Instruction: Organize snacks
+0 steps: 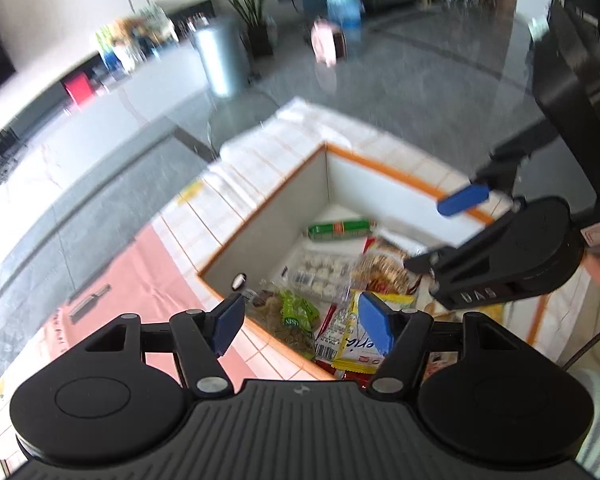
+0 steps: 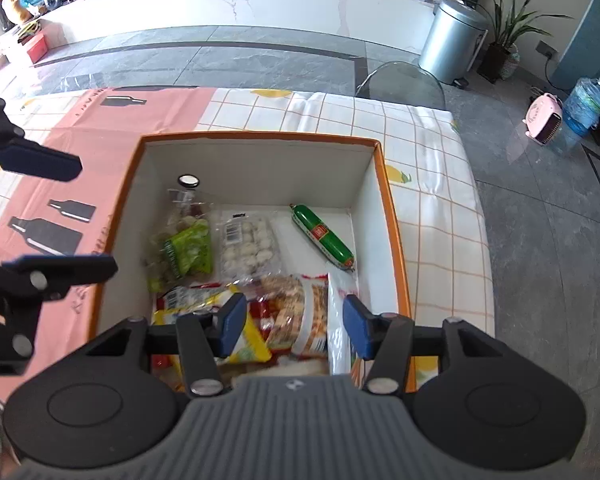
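Observation:
An orange-rimmed white box (image 2: pixel 260 138) (image 1: pixel 380 164) stands on the table and holds several snack packs. A green sausage (image 2: pixel 323 238) (image 1: pixel 339 229) lies by its far wall. A clear pack of white balls (image 2: pixel 248 250) (image 1: pixel 320 274), a green raisin bag (image 2: pixel 186 254) (image 1: pixel 298 314), a yellow pack (image 2: pixel 248 344) (image 1: pixel 354 340) and a cracker bag (image 2: pixel 300 316) (image 1: pixel 384 270) lie nearer. My left gripper (image 1: pixel 304 328) is open and empty above the box's near corner. My right gripper (image 2: pixel 294 330) is open and empty above the box's near side; it also shows in the left wrist view (image 1: pixel 440 232).
A checked and pink cloth (image 2: pixel 432 168) covers the table. My left gripper's fingers (image 2: pixel 40 166) show at the left edge of the right wrist view. A clear chair (image 2: pixel 400 80), a steel bin (image 2: pixel 448 40) and a water jug (image 2: pixel 584 106) stand on the grey floor beyond.

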`<action>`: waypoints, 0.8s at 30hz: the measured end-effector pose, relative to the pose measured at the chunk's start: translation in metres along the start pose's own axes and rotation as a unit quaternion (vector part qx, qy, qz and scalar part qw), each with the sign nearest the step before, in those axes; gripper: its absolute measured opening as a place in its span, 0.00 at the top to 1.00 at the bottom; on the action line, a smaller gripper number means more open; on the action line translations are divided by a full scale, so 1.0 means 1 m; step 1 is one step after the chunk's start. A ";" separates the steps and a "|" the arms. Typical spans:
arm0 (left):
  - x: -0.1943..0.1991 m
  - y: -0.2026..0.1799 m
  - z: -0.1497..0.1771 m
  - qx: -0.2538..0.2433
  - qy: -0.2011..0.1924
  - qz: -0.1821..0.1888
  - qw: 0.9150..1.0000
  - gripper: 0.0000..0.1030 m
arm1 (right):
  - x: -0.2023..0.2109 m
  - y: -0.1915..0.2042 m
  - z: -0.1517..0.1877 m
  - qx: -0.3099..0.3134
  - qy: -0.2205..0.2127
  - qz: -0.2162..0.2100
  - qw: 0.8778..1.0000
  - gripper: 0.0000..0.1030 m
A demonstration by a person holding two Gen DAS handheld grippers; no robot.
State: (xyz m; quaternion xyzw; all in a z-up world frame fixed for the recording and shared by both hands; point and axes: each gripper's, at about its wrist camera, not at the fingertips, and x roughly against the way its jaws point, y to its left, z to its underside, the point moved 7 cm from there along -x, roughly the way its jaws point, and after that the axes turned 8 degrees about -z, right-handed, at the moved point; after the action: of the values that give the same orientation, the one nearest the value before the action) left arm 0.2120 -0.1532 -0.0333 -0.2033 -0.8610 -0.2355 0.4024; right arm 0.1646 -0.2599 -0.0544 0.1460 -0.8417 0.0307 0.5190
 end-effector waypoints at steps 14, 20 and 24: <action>0.109 0.023 0.059 0.140 -0.132 -0.089 0.977 0.16 | 0.113 0.067 0.072 -0.061 -0.160 0.004 0.985 0.27; 0.128 0.021 0.092 0.167 -0.148 -0.128 0.966 0.10 | 0.138 0.094 0.109 -0.085 -0.226 0.028 0.970 0.24; 0.124 0.014 0.112 0.172 -0.138 -0.127 0.967 0.10 | 0.139 0.111 0.132 -0.099 -0.245 0.051 0.963 0.19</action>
State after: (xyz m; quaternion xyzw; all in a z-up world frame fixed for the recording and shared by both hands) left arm 0.0791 -0.0588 0.0047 -0.0509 -0.9546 -0.1026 0.2750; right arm -0.0389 -0.2103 0.0185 0.0540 -0.9483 -0.0629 0.3065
